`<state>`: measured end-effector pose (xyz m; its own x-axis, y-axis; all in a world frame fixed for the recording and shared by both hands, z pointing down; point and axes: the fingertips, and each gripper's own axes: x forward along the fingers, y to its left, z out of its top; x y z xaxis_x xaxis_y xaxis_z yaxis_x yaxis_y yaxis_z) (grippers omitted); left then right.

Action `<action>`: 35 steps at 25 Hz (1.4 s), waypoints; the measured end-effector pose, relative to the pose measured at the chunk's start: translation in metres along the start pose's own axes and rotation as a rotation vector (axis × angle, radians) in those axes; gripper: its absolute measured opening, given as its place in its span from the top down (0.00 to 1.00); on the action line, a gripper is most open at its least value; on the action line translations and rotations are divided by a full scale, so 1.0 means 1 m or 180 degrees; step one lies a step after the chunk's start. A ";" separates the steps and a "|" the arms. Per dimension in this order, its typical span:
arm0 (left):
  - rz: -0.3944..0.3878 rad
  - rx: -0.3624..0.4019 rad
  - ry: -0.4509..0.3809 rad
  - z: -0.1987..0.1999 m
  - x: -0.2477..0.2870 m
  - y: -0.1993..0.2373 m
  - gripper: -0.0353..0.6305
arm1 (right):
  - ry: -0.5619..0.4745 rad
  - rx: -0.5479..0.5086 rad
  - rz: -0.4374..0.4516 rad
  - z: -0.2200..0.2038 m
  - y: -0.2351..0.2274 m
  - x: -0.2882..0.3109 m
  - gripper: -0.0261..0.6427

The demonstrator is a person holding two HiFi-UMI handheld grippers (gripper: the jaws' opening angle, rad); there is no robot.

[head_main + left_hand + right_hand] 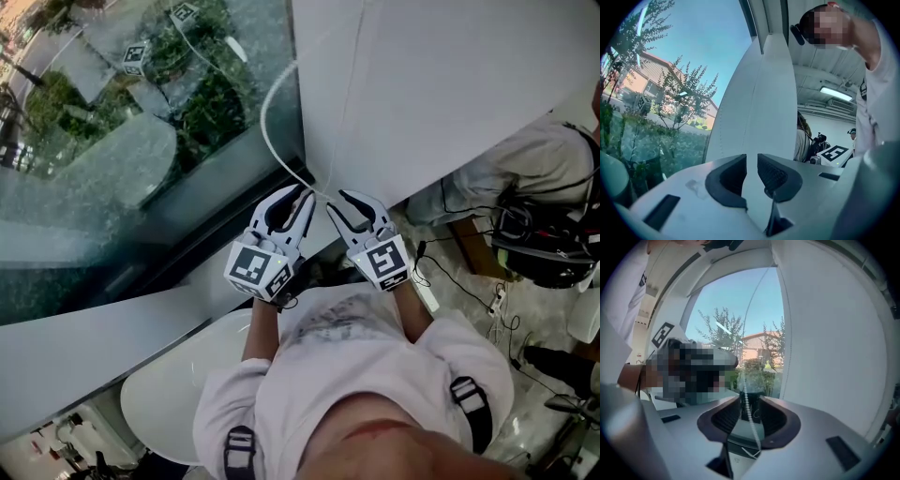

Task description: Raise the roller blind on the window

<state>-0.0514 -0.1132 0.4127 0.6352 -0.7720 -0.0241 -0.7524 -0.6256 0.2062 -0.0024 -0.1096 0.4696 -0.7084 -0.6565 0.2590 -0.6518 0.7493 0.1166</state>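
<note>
Forearms extended side by side, right tongs (pixel 338 200) open around bead chain (pixel 748 411), left tongs (pixel 306 194) slightly apart

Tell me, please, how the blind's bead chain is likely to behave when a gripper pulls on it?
The bead chain looks floppy: it curves in a slack loop beside the window glass. Thin and beaded, it is probably light and might slide between the parted jaws of the right gripper unless they clamp firmly.
</note>
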 end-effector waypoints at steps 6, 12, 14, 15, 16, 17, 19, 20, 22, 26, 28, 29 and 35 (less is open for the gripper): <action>0.0196 0.0073 -0.0158 0.004 -0.015 0.000 0.92 | -0.0482 0.0058 -0.0081 0.045 -0.005 -0.024 0.82; 0.0258 0.0125 -0.0208 0.006 -0.026 0.004 0.94 | -0.0524 0.0102 -0.0058 0.063 -0.004 -0.030 0.87; 0.0278 0.0154 -0.0176 0.001 -0.028 0.003 0.94 | -0.0481 0.0142 -0.0043 0.058 -0.004 -0.030 0.87; 0.0288 0.0157 -0.0156 -0.003 -0.028 0.003 0.94 | -0.0458 0.0156 -0.0043 0.054 -0.004 -0.029 0.87; 0.0298 0.0153 -0.0141 -0.006 -0.028 0.004 0.94 | -0.0440 0.0168 -0.0047 0.051 -0.004 -0.028 0.87; 0.0306 0.0145 -0.0133 -0.009 -0.029 0.004 0.94 | -0.0427 0.0180 -0.0051 0.048 -0.004 -0.028 0.87; 0.0323 0.0140 -0.0129 -0.011 -0.029 0.004 0.94 | -0.0421 0.0191 -0.0053 0.044 -0.004 -0.027 0.87; 0.0331 0.0148 -0.0129 -0.011 -0.029 0.004 0.94 | -0.0426 0.0190 -0.0050 0.043 -0.005 -0.027 0.87; 0.0340 0.0172 -0.0130 -0.010 -0.028 0.004 0.94 | -0.0429 0.0186 -0.0050 0.044 -0.005 -0.028 0.87; 0.0349 0.0184 -0.0135 -0.007 -0.028 0.008 0.94 | -0.0427 0.0175 -0.0036 0.047 -0.004 -0.023 0.87; 0.0351 0.0180 -0.0131 -0.007 -0.029 0.009 0.94 | -0.0424 0.0169 -0.0033 0.048 -0.003 -0.021 0.87; 0.0350 0.0181 -0.0130 -0.007 -0.029 0.010 0.94 | -0.0423 0.0166 -0.0036 0.049 -0.003 -0.021 0.87; 0.0339 0.0206 -0.0119 -0.007 -0.027 0.005 0.94 | -0.0421 0.0155 -0.0043 0.051 -0.005 -0.024 0.87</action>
<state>-0.0713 -0.0945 0.4209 0.5450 -0.8374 -0.0421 -0.8258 -0.5447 0.1461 0.0043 -0.1014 0.4142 -0.7269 -0.6746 0.1286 -0.6716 0.7374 0.0716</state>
